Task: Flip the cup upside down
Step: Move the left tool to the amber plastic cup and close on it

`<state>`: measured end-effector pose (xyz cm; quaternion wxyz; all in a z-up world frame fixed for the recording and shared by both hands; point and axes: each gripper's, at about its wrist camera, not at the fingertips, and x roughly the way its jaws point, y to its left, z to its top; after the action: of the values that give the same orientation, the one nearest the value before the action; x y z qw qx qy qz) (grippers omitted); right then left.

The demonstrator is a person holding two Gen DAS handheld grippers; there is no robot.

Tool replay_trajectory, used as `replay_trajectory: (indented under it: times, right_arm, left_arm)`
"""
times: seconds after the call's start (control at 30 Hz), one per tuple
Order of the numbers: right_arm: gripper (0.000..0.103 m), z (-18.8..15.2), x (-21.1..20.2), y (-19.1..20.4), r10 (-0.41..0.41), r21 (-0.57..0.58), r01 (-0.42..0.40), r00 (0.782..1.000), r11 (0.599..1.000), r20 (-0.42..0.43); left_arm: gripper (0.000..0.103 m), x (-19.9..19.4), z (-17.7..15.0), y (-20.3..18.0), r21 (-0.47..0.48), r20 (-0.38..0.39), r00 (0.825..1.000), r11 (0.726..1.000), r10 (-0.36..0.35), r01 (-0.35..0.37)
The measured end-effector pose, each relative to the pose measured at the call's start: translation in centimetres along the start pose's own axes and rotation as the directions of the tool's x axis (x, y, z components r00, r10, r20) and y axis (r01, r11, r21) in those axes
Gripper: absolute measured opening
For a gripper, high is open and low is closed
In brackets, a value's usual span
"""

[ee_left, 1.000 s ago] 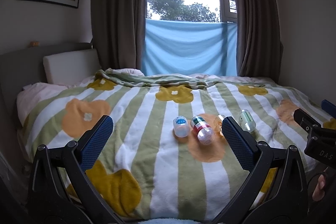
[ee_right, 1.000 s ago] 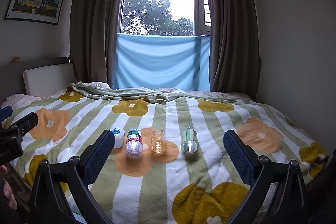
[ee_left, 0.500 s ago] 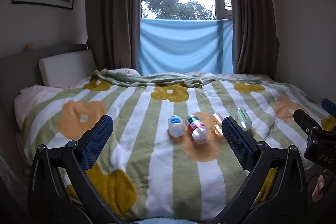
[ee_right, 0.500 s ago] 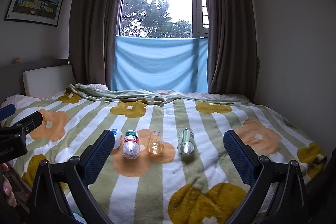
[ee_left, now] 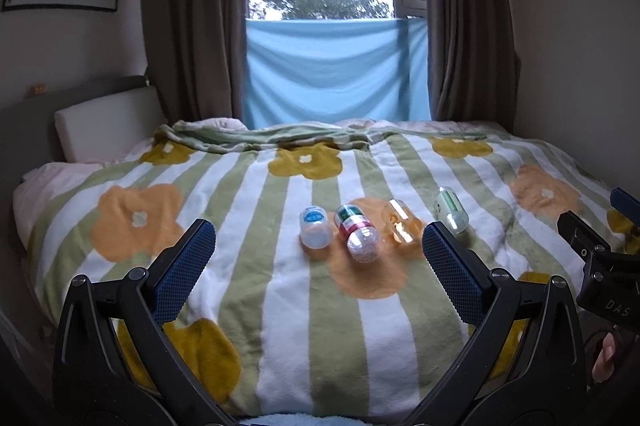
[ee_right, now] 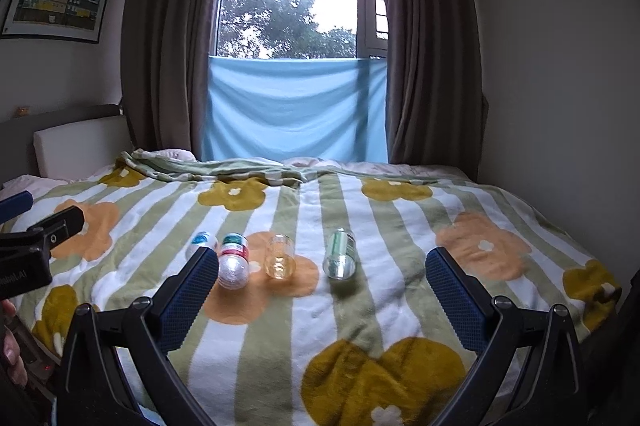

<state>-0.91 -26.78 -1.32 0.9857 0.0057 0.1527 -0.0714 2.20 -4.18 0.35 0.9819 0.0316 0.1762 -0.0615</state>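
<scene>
"DAS" reads on the right gripper; four cups lie sideways on the blanket, long axes running toward the window; both the left gripper and the right stand wide apart, empty.

The blanket is striped green and white with orange and mustard flowers. On it lie a frosted cup with a blue end, a red-and-green banded one, an amber one and a pale green one. Blue fingers, brown curtains, blue cloth
</scene>
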Motion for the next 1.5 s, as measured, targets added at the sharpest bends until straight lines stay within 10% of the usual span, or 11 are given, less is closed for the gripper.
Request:
replay_trajectory:
  times: [0.33, 0.57, 1.03, 1.27, 1.5]
  right_arm:
    - [0.103, -0.8, 2.7, -2.4, -0.033, 0.028, 0.035, 0.998, 0.999, -0.053]
    - [0.103, -1.0, 4.6, -4.4, -0.058, 0.028, 0.061, 0.993, 0.998, -0.103]
    - [0.103, -1.8, 11.1, -8.1, -0.107, 0.049, 0.119, 0.974, 0.992, -0.198]
    - [0.103, -3.3, 14.5, -7.9, -0.085, 0.049, 0.100, 0.964, 0.994, -0.254]
    - [0.103, -4.3, 16.2, -7.3, -0.060, 0.041, 0.074, 0.958, 0.996, -0.280]
  left_arm:
    - [0.103, 5.4, 0.4, -3.5, 0.045, -0.091, 0.992, 0.995, -0.088, 0.092]
    - [0.103, 13.4, 2.6, -8.1, 0.076, -0.225, 0.954, 0.973, -0.196, 0.218]
    - [0.092, 35.7, 1.8, -15.4, 0.072, -0.593, 0.782, 0.954, -0.195, 0.292]
    - [0.082, 40.5, -0.9, -16.8, 0.102, -0.688, 0.712, 0.953, -0.140, 0.285]
    - [0.081, 42.0, -2.2, -16.4, 0.147, -0.725, 0.684, 0.954, -0.075, 0.260]
